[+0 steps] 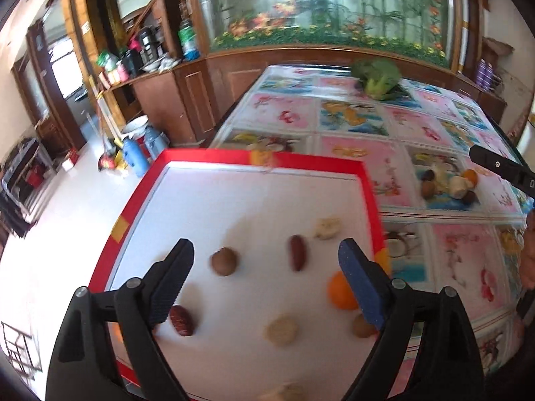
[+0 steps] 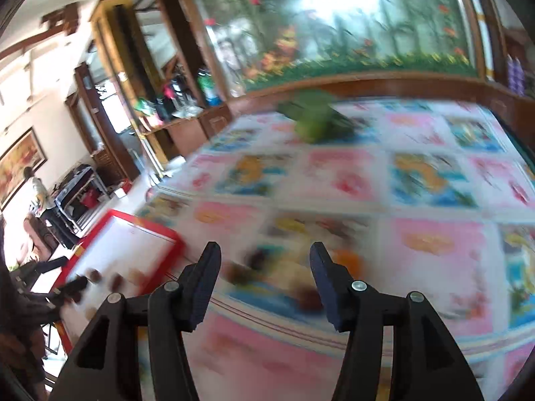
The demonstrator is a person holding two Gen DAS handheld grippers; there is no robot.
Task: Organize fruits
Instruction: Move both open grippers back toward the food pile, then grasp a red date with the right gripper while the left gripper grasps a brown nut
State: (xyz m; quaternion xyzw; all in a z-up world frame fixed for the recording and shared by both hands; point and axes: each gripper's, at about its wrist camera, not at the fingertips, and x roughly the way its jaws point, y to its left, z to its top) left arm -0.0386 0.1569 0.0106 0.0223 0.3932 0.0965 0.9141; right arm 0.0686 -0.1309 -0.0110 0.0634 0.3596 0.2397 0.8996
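The red-rimmed tray (image 1: 364, 180) lies at the table's left corner, its rim at 9 o'clock over the floor. Inside on the white base: two red dates (image 1: 297, 253), a round brown fruit (image 1: 224, 261), an orange (image 1: 339, 292) and pale pieces, with free white room at 12 o'clock. A small fruit pile (image 1: 449, 183) waits on the patterned tablecloth (image 1: 451, 250) at 2 o'clock, broccoli (image 1: 378, 75) far at 12 o'clock.

The left gripper (image 1: 265, 257) hangs tilted down over the tray, fingers spread wide, nothing between them. The right gripper (image 2: 265, 262) points down toward the blurred pile, fingers apart and empty.
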